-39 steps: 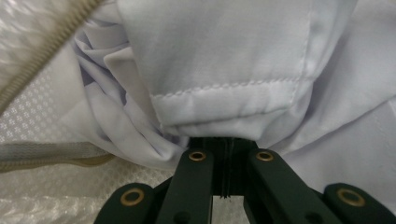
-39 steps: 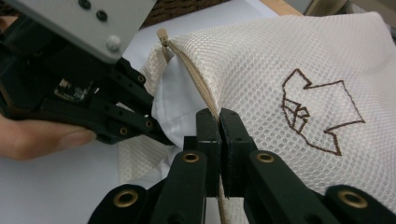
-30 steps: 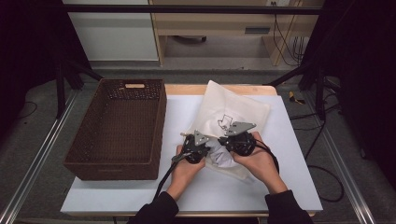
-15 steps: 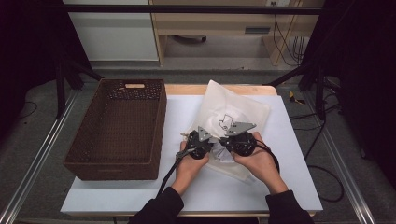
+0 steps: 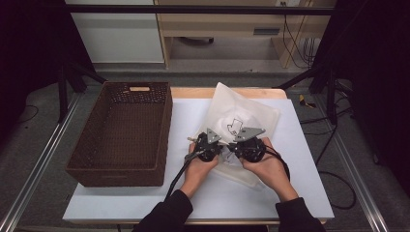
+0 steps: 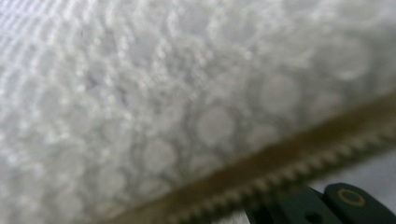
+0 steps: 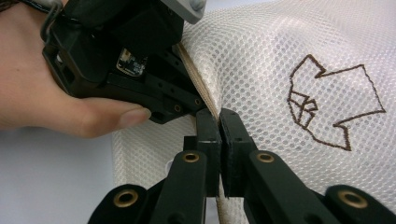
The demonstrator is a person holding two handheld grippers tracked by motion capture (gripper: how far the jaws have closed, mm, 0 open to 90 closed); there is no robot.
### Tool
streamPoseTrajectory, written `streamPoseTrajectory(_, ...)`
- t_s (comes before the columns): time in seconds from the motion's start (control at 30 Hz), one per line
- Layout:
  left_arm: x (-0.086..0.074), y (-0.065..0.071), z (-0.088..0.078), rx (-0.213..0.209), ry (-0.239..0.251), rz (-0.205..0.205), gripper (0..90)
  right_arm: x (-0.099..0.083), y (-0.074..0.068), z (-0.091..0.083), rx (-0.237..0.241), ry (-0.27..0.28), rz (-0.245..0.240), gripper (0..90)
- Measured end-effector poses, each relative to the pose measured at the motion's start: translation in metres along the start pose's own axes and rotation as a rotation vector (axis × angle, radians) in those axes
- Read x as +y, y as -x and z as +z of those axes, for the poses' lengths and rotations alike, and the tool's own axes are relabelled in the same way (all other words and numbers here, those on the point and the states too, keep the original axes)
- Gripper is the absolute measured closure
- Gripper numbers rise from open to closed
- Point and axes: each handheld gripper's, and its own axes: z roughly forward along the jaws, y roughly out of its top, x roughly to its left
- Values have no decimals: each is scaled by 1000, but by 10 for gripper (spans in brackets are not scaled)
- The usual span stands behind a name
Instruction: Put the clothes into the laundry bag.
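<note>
Little is changing since the earlier frame: my left hand is edging slightly right, the right is keeping still. I am holding the mesh bag (image 5: 244,121) at centre frame on the tabletop (image 5: 300,193), right of the basket (image 5: 121,135). Both sets of fingers are clenched on its zipper edge (image 7: 198,84), the right gripper (image 7: 219,119) just below the left gripper (image 7: 187,100). Pinching either side of the zipper is, I judge, keeping the seam taut so it can be pulled open.
</note>
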Motion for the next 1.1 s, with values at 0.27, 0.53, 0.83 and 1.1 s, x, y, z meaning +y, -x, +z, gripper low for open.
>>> streamPoseTrajectory(0.27,1,-1,1,4,12,-3,900,-1,-1,0,0,-1,0,881)
streamPoseTrajectory(0.53,5,0,3,11,2,4,900,-3,-1,1,-1,-3,3,880)
streamPoseTrajectory(0.83,9,-1,11,21,8,7,900,-2,0,0,1,-1,8,880)
streamPoseTrajectory(1.1,13,-1,18,34,10,4,900,-3,1,-1,2,-1,9,881)
